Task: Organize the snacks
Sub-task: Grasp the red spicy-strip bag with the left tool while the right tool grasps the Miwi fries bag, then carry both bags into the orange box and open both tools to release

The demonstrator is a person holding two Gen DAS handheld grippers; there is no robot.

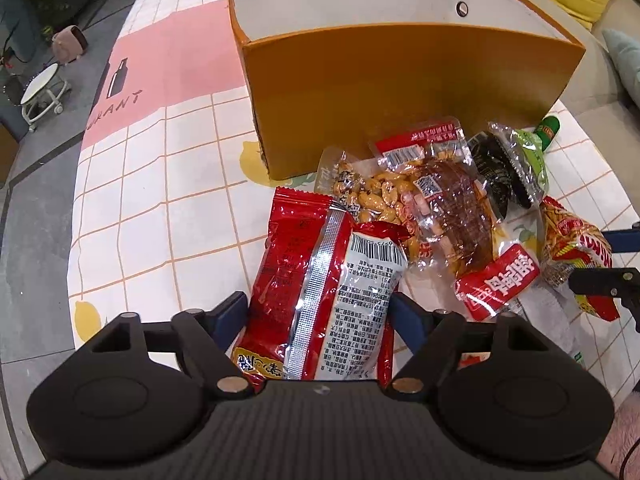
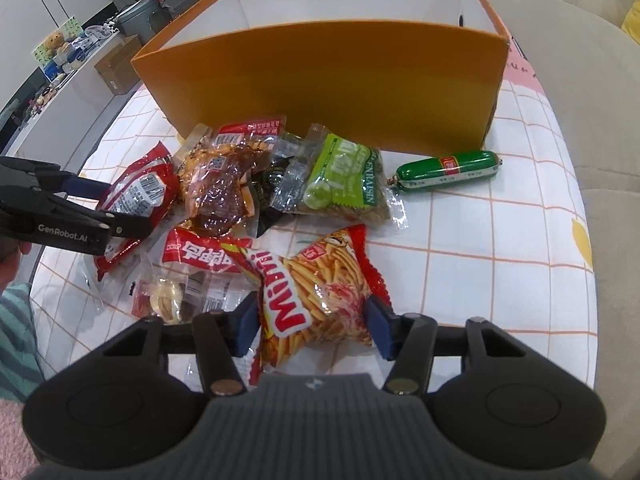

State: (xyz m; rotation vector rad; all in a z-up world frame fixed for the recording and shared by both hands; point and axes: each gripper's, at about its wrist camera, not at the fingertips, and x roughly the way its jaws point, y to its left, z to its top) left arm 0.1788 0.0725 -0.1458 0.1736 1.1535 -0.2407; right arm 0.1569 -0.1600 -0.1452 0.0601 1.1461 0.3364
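On the left, the left gripper point(image 1: 318, 312) has its blue pads pressed against both sides of a red snack bag point(image 1: 320, 280), barcode side up, at the near left edge of the pile. Next to it lie a clear packet of peanuts point(image 1: 376, 196) and a clear pack of brown meat point(image 2: 220, 192), overlapping each other on the checked worktop point(image 2: 480, 240). Further right sits a green raisin packet point(image 2: 344, 176), touching the dark wrapper beside it. In front of these, the right gripper point(image 2: 312, 320) is clamped on a bag of fry sticks point(image 2: 320, 292), which bulges between the pads. A green sausage point(image 2: 448, 170) lies alone at the far right, just before the orange box point(image 2: 340, 80), which stands open behind the whole pile.
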